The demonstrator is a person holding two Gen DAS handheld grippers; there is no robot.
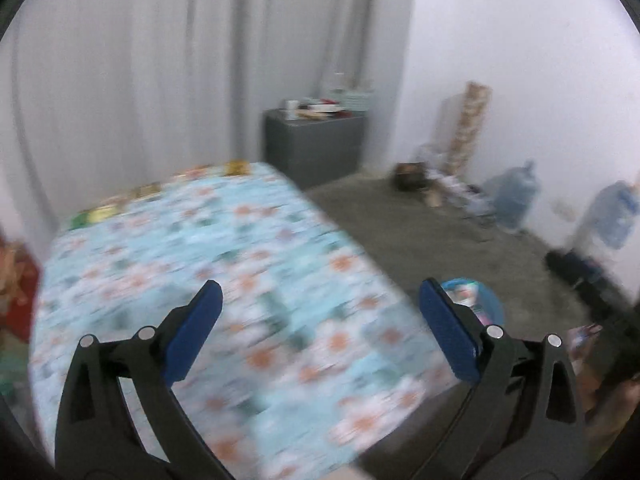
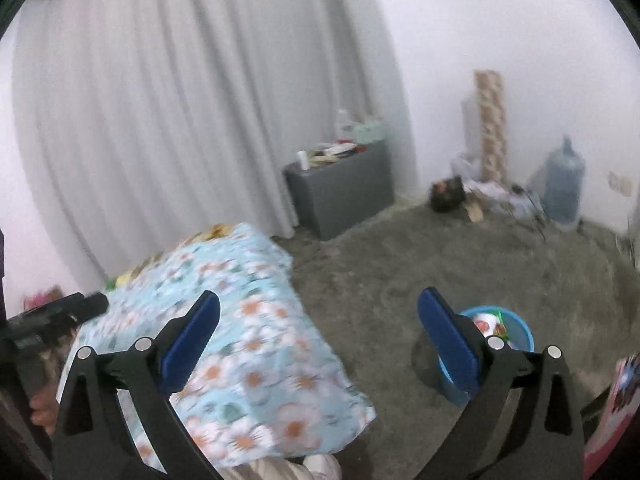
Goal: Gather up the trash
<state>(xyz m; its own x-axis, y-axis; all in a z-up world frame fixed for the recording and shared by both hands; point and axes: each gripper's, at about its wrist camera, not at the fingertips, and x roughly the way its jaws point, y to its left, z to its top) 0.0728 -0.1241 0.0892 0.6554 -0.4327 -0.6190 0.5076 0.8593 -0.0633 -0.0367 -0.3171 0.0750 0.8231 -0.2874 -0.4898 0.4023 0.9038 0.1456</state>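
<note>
Both tools are held high with nothing between their blue pads. The left gripper (image 1: pixel 320 332) stands wide open over the floral-covered table (image 1: pixel 224 280), and the right gripper (image 2: pixel 320 338) is spread just as wide, straddling the table's edge and the grey carpet (image 2: pixel 460 248).

The likeliest trouble is a blind reach. Both views are smeared by motion (the left one badly), and no loose piece of trash can be made out on the cloth, so a jaw closing now would probably pinch the fabric and drag it, or catch nothing. A second hazard is the left tool (image 2: pixel 60 316), which shows at the left edge of the right wrist's view, near the right gripper's left finger; a sideways swing could knock the two together.

The blue trash bin (image 2: pixel 508 332) stands on the carpet beside the table, already holding colourful wrappers. In the right view it sits just behind the right finger, outside the jaws; in the left view it peeks past the right finger, also outside the gap.

Further off, small packets (image 1: pixel 236 168) lie along the table's far edge (too blurred to identify). Beyond stand a grey cabinet (image 2: pixel 344 192), water jugs (image 2: pixel 564 180) and white curtains (image 2: pixel 180 100).
</note>
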